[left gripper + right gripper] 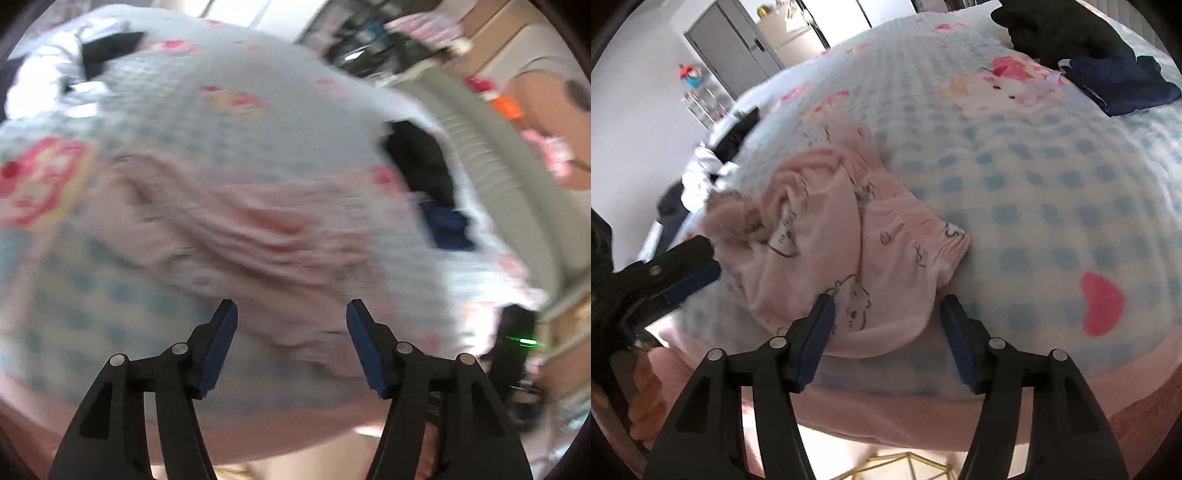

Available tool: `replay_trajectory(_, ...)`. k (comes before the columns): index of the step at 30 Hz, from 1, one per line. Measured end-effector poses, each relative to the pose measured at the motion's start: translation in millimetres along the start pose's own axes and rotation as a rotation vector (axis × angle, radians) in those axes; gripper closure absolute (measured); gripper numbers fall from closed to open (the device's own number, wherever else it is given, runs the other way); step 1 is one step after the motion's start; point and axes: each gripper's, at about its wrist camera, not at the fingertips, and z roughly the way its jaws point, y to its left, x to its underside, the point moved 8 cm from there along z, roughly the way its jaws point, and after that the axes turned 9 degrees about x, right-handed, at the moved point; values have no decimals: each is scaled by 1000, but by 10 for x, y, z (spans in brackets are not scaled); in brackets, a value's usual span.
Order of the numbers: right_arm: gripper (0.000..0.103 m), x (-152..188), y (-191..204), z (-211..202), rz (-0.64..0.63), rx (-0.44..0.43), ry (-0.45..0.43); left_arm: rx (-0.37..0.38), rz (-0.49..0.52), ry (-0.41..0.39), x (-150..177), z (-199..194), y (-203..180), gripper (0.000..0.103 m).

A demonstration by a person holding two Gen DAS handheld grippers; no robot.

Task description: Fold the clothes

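A pink printed garment (849, 236) lies crumpled on the blue-checked bed cover (1034, 177) near the front edge. In the blurred left wrist view it shows as a pink rumpled cloth (251, 229). My right gripper (884, 308) is open, its fingers on either side of the garment's near hem, holding nothing. My left gripper (291, 314) is open and empty just above the garment's near part. The left gripper also shows at the left of the right wrist view (683, 269), close to the garment's bunched end.
A black and navy pile of clothes (1082, 55) lies at the far right of the bed, also in the left wrist view (424, 177). White and dark clothes (709, 162) lie at the bed's far left. A grey cabinet (727, 48) stands against the wall.
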Motion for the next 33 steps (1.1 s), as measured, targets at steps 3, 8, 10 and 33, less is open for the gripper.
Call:
replay_trajectory(3, 30, 0, 5, 59, 21, 10, 3, 4, -71, 15, 32, 93, 240, 33)
replay_trajectory(8, 27, 17, 167, 118, -38, 24, 8, 3, -71, 34, 153, 239, 251, 32)
replay_trajectory(10, 27, 18, 174, 95, -39, 4, 2, -3, -34, 31, 185, 233, 172, 35)
replay_trajectory(33, 83, -21, 92, -12, -2, 7, -14, 155, -3, 115, 362, 256, -282, 81)
